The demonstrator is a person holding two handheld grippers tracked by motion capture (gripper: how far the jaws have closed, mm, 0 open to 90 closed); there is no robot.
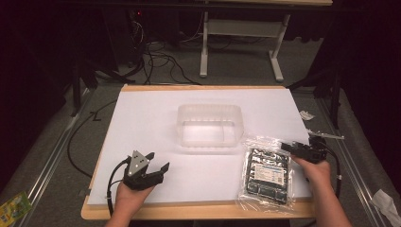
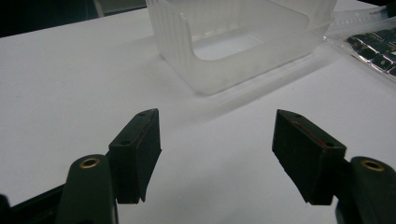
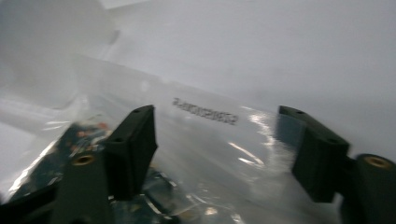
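A clear plastic bag holding a dark circuit board (image 1: 267,174) lies at the front right of the white table sheet (image 1: 156,118). My right gripper (image 1: 297,149) hovers over the bag's far right corner, jaws open; in the right gripper view the bag's clear printed edge (image 3: 205,140) lies between and below the jaws. A translucent plastic tub (image 1: 210,125) stands mid-table, upright. My left gripper (image 1: 153,166) is held open near the front left, nothing between its jaws. The left gripper view looks toward the tub (image 2: 233,42), with the bag (image 2: 373,46) at far right.
The wooden table edge (image 1: 189,210) runs along the front. Cables trail on the grey floor (image 1: 75,142) at left. A white table frame (image 1: 236,28) stands beyond. Small scraps (image 1: 306,115) lie right of the table.
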